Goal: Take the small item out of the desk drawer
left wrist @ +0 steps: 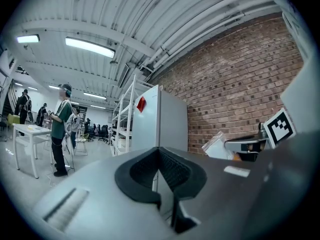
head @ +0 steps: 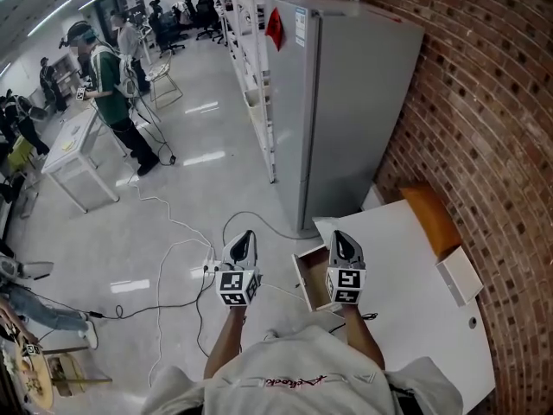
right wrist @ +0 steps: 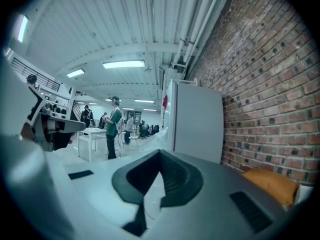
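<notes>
Holding the clear packet (left wrist: 218, 146) pinched in the closed right gripper (head: 340, 237), over the open drawer (head: 304, 285) at the desk's (head: 406, 258) left edge, left gripper (head: 245, 234) closed on nothing. Looks lifted out; next, probably down onto the desk.

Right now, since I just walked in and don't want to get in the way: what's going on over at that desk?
A person stands at the white desk by the brick wall, holding a gripper in each hand. The desk drawer is open, just below the right gripper. That gripper and the left gripper are both held level above it with jaws together and nothing in them. Neither is in the drawer, and no small item shows in the part of it that is visible.
</notes>
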{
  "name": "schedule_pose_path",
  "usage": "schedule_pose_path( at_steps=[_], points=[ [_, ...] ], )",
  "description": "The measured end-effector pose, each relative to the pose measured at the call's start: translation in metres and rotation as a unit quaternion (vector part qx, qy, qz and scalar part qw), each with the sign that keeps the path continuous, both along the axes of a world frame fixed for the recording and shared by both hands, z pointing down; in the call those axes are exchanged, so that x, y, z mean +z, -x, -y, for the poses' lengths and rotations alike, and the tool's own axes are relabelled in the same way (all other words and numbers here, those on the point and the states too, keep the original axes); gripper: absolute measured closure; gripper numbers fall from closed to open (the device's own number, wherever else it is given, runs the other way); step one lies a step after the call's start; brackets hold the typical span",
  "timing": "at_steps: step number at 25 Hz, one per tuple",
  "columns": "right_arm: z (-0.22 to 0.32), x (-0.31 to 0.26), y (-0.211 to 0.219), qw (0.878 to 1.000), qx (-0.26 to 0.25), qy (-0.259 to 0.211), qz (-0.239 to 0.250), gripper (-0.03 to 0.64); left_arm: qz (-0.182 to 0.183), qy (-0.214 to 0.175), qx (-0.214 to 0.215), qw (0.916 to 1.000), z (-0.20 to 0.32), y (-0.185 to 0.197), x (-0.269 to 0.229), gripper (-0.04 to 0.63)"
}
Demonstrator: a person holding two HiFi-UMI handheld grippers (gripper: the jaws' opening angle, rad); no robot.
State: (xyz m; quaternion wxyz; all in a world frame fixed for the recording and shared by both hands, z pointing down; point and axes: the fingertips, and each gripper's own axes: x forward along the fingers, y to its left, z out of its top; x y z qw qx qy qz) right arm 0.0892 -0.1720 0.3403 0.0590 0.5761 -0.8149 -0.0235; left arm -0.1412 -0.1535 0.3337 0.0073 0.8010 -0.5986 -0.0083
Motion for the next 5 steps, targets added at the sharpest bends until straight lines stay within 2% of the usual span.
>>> schedule_pose_path(
  at_steps=[5],
  points=[
    [0.0062,-0.0002,0.0036,1.0,0.0,-0.001,0.002,0.606,0.0,0.002,-0.002,1.0,0.0039,0.0037,-0.0016,0.586]
  ],
)
